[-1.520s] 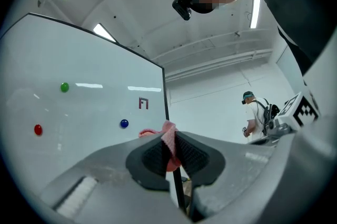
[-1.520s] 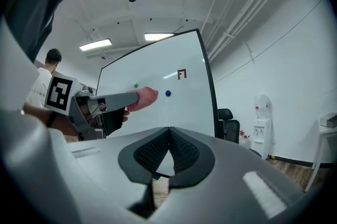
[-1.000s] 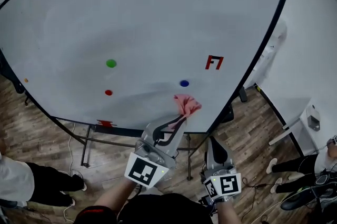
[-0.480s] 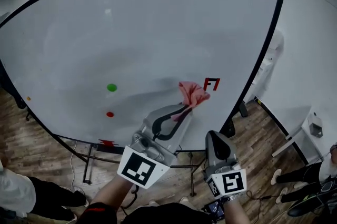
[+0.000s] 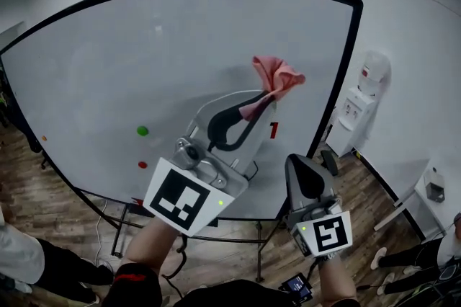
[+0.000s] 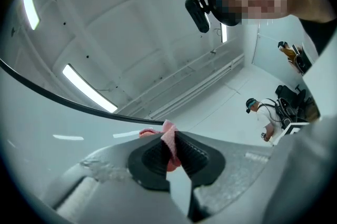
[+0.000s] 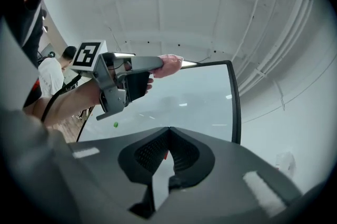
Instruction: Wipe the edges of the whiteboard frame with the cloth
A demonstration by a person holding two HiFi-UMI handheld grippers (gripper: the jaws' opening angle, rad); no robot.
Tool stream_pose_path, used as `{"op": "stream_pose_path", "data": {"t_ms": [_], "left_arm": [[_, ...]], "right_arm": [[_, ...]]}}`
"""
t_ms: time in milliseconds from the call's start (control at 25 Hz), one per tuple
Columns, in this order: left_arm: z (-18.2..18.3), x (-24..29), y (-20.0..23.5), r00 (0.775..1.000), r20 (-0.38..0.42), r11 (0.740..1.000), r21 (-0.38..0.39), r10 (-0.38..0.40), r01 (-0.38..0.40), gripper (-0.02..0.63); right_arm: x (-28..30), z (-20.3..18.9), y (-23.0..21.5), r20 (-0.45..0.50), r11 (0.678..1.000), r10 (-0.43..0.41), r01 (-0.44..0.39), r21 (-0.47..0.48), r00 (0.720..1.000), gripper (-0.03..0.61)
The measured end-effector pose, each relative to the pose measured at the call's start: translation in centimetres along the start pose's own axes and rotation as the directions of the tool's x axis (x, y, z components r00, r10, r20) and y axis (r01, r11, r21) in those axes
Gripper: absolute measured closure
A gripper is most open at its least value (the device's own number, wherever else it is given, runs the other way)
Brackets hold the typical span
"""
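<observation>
— Pink cloth (image 5: 277, 76) sits clamped between the pads of my left gripper (image 5: 248, 111), with a bunch of it sticking out past the tips. My right gripper (image 5: 302, 170) hangs lower and nearer to me, jaws together on nothing.

— What has just changed?

— A second ago I had the cloth low on the whiteboard (image 5: 144, 53), beside a blue magnet near the bottom edge. Now it is raised well up the board's right side, and the blue magnet no longer shows. The cloth is over the white surface, near the right edge of the black frame (image 5: 346, 75) but apart from it, as far as I can judge from the head view.

— So that edge isn't being wiped yet?

— I'd say not. I read this as the approach: the cloth has to travel further right, or up to the top rail, before it meets the frame.

— Any containers to mind?

— None in view. Farther out, a green magnet (image 5: 142, 130) and a red magnet (image 5: 142, 164) sit on the board's lower left. Beyond the frame, a white water dispenser (image 5: 364, 100) stands against the wall.
</observation>
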State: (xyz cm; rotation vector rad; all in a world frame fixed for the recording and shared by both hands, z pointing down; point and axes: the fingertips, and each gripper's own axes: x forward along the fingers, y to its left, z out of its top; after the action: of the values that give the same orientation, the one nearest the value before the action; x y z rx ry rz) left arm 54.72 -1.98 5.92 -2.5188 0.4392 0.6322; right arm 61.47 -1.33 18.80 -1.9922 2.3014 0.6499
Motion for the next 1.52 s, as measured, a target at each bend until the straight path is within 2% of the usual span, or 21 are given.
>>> {"op": "stream_pose_path", "data": {"t_ms": [160, 320, 600, 880, 1040, 1240, 1520], "left_arm": [[1.5, 6.7, -1.3, 1.000, -0.013, 0.998, 0.065, -0.017, 0.017, 0.595], [3.0, 7.7, -1.8, 0.999, -0.004, 0.998, 0.061, -0.032, 0.032, 0.595], [3.1, 9.8, -1.8, 1.000, 0.009, 0.993, 0.121, -0.021, 0.020, 0.595], [4.2, 17.1, -2.5, 1.000, -0.019, 0.966, 0.258, -0.020, 0.025, 0.595], [3.8, 19.6, -2.2, 0.998, -0.060, 0.963, 0.269, 0.016, 0.001, 0.595], [4.2, 19.5, 1.4, 0.995, -0.093, 0.962, 0.273, 0.036, -0.009, 0.595], [2.0, 21.0, 0.9, 0.989, -0.128, 0.951, 0.310, 0.068, -0.025, 0.595]], "right_arm": [[0.4, 2.6, -5.1, 0.031, 1.000, 0.022, -0.022, -0.006, 0.999, 0.577], [0.4, 4.0, -4.8, 0.049, 0.999, 0.037, -0.035, -0.034, 0.998, 0.577], [1.5, 4.2, -5.4, 0.086, 0.997, 0.057, -0.051, -0.064, 0.995, 0.577], [1.7, 6.8, -10.6, 0.109, 0.996, 0.076, -0.070, -0.055, 0.991, 0.577], [1.7, 7.4, -12.2, 0.117, 0.995, 0.079, -0.072, -0.063, 0.990, 0.577], [3.9, 9.4, -10.1, 0.138, 0.995, 0.081, -0.071, -0.072, 0.987, 0.577], [3.0, 7.8, -11.4, 0.162, 0.996, 0.084, -0.079, -0.036, 0.983, 0.577]]}}
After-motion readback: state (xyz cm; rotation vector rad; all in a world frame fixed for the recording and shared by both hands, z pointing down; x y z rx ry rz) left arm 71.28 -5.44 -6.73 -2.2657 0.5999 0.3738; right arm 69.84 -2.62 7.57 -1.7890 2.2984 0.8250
